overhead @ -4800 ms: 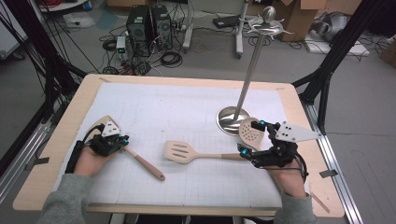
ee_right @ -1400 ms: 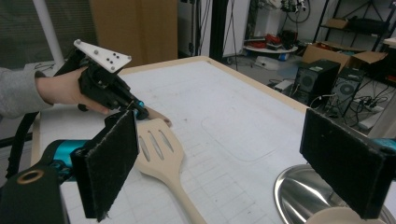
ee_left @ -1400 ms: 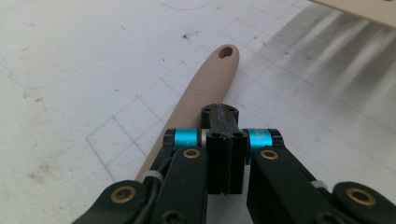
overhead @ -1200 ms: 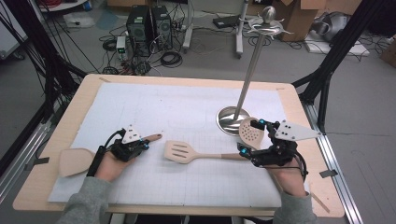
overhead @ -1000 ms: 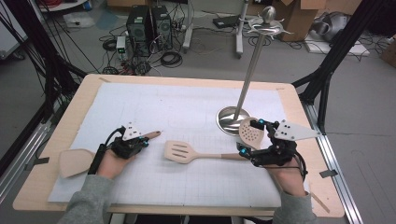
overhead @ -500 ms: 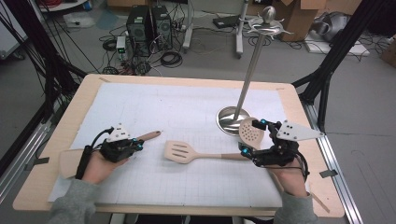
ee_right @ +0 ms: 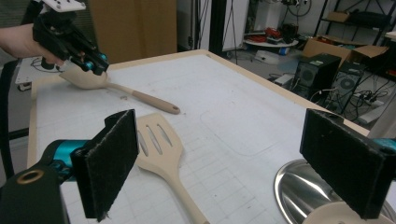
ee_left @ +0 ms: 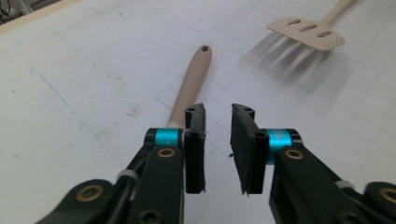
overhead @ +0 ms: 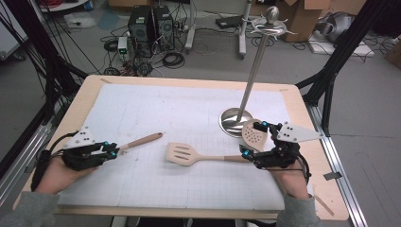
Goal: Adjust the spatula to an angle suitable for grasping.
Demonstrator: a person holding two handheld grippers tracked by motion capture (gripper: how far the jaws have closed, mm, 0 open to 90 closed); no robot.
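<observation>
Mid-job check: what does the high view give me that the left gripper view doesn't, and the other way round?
High view adds: the shiny metal utensil stand with its round base, the beige perforated skimmer near that base, and the right gripper, jaws spread wide. Left gripper view adds: the empty gap between the open jaws of the left gripper, and the hanging hole at the end of the beige spoon handle. Both share that handle and the beige slotted spatula on the white grid mat.

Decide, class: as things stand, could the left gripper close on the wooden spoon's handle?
Probably yes. The left gripper hangs with jaws apart, the wooden spoon's handle just beside its left jaw on bare mat. Nothing blocks it; a small sideways shift seems needed.
</observation>
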